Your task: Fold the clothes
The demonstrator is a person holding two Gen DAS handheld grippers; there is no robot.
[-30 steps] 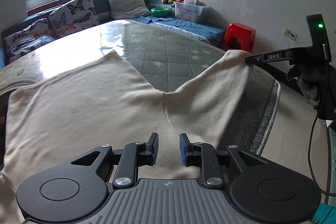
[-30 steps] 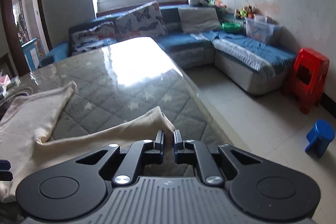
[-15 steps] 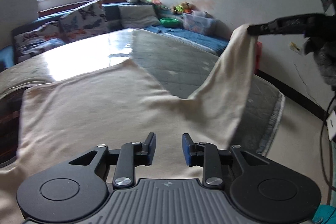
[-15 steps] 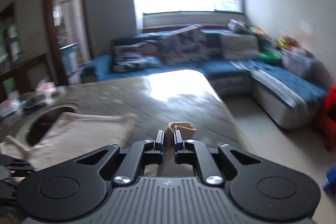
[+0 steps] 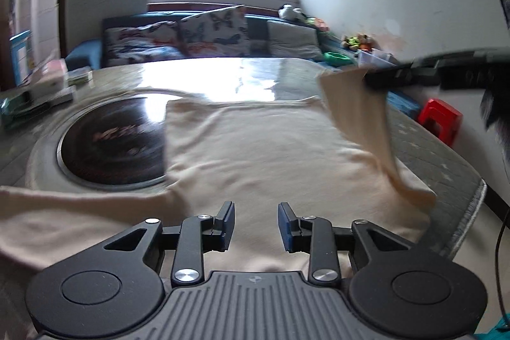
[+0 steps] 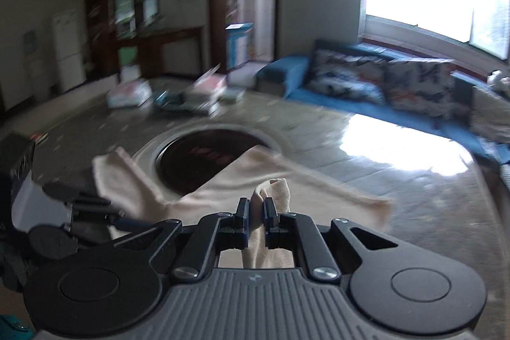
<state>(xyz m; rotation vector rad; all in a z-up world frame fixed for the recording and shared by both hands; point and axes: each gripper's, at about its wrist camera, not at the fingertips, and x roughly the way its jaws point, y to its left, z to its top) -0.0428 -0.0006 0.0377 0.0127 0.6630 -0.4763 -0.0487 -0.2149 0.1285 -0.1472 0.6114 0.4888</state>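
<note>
Presently the right gripper (image 6: 256, 210) is clamped on a sleeve end of the cream garment (image 5: 261, 155), now lifted clear of the table (image 5: 446, 168) and carried inward over the body; a second ago that sleeve lay flat at the table's edge. The left gripper (image 5: 256, 223) hovers partly open above the hem, holding nothing. Judgement: the sleeve fold is underway, not yet laid.
</note>
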